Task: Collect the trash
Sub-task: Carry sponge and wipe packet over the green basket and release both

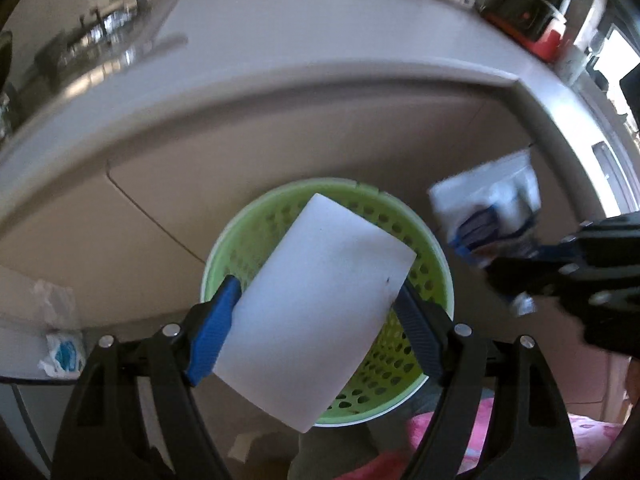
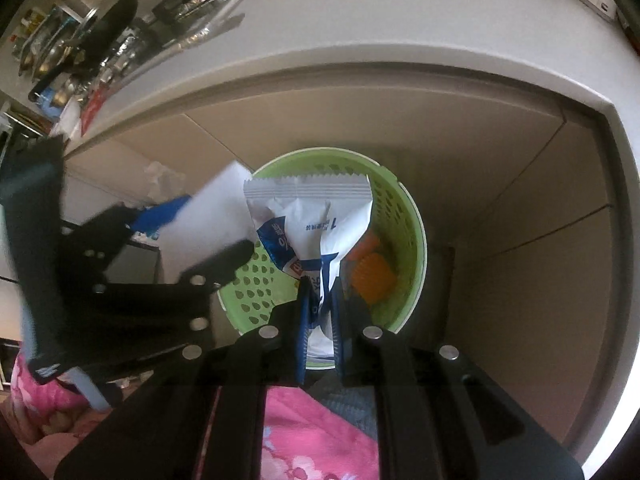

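Observation:
My left gripper [image 1: 316,304] is shut on a white foam block [image 1: 316,304] and holds it right above a green perforated waste basket [image 1: 256,220]. My right gripper [image 2: 320,304] is shut on a white and blue snack wrapper [image 2: 308,216], held over the same basket [image 2: 408,216]. An orange piece [image 2: 370,276] lies inside the basket. In the left wrist view the right gripper [image 1: 520,276] and its wrapper [image 1: 488,208] sit to the right of the basket. In the right wrist view the left gripper [image 2: 200,228] and the block [image 2: 208,216] are at the left.
The basket stands on the floor under a white counter [image 1: 280,40]. Crumpled wrappers [image 1: 60,352] lie at the lower left. Pans and kitchenware [image 2: 100,32] crowd the counter's far left. A black and red appliance [image 1: 528,20] stands at the back right. Pink patterned fabric [image 2: 320,440] is below.

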A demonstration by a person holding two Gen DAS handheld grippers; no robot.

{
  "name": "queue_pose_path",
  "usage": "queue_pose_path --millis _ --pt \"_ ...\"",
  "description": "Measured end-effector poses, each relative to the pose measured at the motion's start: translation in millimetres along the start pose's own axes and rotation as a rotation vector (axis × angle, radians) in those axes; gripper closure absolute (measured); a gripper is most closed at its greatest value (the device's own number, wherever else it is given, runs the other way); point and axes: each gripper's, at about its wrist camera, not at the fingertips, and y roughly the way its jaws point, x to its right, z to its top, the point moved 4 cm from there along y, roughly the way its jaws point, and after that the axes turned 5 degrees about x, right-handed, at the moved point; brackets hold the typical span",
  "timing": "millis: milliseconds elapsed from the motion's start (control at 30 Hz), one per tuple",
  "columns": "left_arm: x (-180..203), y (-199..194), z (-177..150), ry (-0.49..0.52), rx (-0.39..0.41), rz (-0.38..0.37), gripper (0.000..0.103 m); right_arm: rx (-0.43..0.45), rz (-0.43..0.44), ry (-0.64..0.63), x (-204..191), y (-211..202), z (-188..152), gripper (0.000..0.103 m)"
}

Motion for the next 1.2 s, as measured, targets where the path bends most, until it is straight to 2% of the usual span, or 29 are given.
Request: queue_pose_path --millis 233,400,567,700,900,1100,1167,1200 --pt "-10.1 21.7 -9.7 -0.04 -0.06 -0.018 0.021 0.007 -0.024 0.011 -0.7 0.5 6.9 0.091" --pt "-11.4 17.3 -3.1 -0.038 -0.04 -0.023 0.012 0.008 -0.025 0.019 -1.1 1.4 10.3 0.09" --pt "-7.9 11.6 1.5 -0.033 -0.037 -0.032 0.011 0.007 -0.019 0.015 3.4 -0.7 9.7 0.089" --pt "-16.0 -3.2 3.1 -0.065 -0.014 -0.035 0.011 -0.007 -0.018 0.014 4.8 5.1 11.3 0.084" --pt "-39.6 -32.6 3.2 -0.113 0.057 0.047 0.008 -0.089 0.002 -0.039 -1.4 37.0 1.1 0.081" --pt "-55.0 -45.7 -1.1 -0.162 0.073 0.104 0.008 -0.184 0.025 -0.096 -12.6 83.5 -16.1 0.08" --pt "-61.2 -49.3 -1.6 -0.176 0.071 0.111 0.008 -0.202 0.021 -0.105 -13.1 94.5 -18.8 0.068" --pt "-63.1 -49.5 -2.7 -0.18 0.067 0.116 0.008 -0.211 0.017 -0.11 -13.5 99.3 -20.2 0.047"
